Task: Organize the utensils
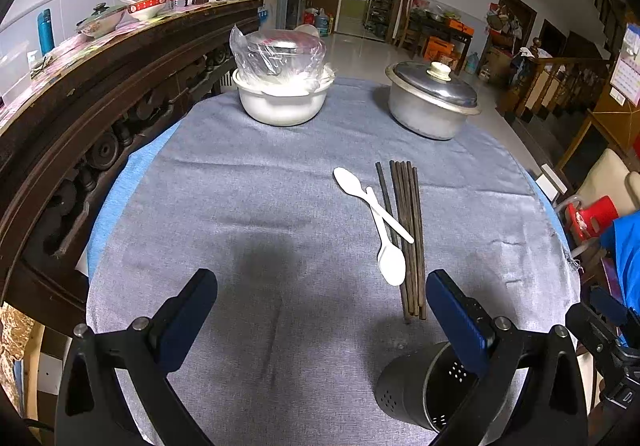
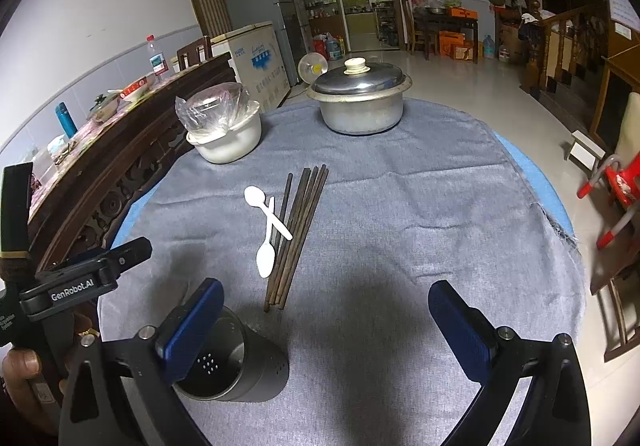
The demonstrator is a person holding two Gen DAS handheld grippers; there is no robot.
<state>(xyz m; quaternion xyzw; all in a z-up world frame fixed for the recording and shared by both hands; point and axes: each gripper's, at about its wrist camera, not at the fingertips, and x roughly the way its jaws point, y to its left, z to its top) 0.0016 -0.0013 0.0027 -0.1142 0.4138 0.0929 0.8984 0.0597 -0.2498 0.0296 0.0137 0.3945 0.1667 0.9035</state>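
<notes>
A matt grey woven cloth (image 1: 248, 206) covers the worktop. The chopsticks (image 1: 410, 230) look like dark, dull wood; the two spoons (image 1: 386, 230) are smooth white plastic. The perforated holder (image 1: 416, 390) is dark satin metal, the lidded pot (image 1: 432, 106) worn, dull aluminium.

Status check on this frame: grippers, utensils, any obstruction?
Left gripper open, right gripper open, both empty. Chopsticks and two white spoons on cloth, holder empty. Nothing blocking.

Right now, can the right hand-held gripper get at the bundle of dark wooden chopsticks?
Probably yes. The right hand-held gripper is open, and bare grey cloth lies between it and the bundle of dark wooden chopsticks; only two white plastic spoons cross the bundle's left side.
</notes>
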